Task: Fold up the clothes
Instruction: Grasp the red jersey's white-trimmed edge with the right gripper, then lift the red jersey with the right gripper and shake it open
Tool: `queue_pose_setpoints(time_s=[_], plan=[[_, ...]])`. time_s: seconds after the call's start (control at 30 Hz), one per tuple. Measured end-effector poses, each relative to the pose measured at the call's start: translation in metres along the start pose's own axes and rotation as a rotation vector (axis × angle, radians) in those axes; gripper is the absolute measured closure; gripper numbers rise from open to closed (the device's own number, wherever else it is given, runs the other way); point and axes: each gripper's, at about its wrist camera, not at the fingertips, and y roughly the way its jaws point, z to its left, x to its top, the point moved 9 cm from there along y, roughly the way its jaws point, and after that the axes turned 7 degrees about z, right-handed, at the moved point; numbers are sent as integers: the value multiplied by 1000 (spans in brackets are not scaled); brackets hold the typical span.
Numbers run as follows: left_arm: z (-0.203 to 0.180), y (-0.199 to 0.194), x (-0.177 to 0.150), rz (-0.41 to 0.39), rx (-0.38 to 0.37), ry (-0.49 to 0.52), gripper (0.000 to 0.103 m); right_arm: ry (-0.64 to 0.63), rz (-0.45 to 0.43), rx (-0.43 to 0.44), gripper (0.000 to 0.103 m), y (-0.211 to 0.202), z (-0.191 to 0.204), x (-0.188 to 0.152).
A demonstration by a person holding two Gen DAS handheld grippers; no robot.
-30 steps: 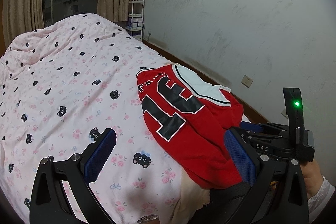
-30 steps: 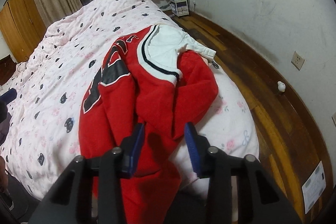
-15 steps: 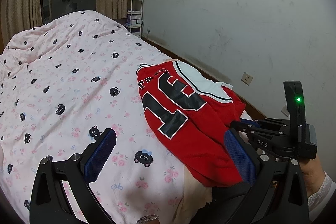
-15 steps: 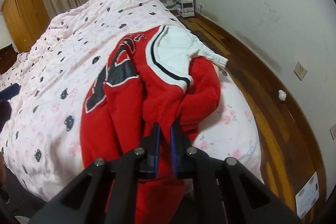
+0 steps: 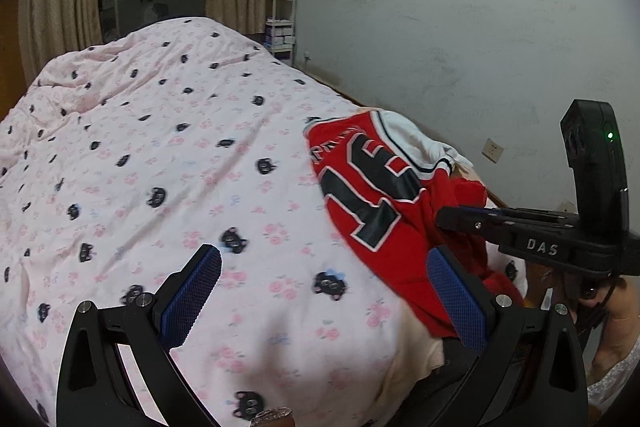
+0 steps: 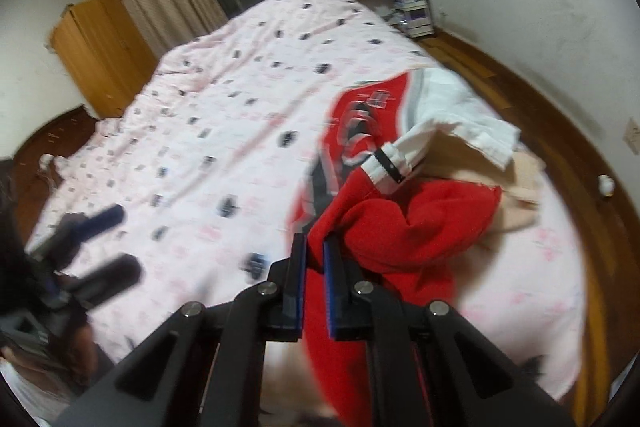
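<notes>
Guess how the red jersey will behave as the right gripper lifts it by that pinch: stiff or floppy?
Probably floppy: the red jersey already bunches and sags around the right gripper. Its fuzzy inner side suggests some weight, so it may drag on the pink duvet. One pinch likely leaves the rest dangling; the left gripper is open.

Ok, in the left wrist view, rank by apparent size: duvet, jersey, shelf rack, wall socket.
1. duvet
2. jersey
3. shelf rack, though it stands far back, so it looks smaller than it is
4. wall socket
</notes>
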Motion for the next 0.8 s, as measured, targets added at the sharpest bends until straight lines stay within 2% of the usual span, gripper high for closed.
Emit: queue_pose_setpoints(time_s=[0.17, 0.37, 0.63, 0.8], plan=[[52, -18, -8, -22, 81, -78, 1, -21, 15, 91, 94, 17, 47, 9], [110, -37, -33, -19, 143, -174, 1, -92, 65, 164, 94, 43, 117, 10], [184, -82, -83, -31, 250, -279, 1, -225, 166, 271, 94, 87, 226, -13], [217, -98, -117, -26, 288, -343, 1, -292, 243, 313, 94, 117, 287, -38]])
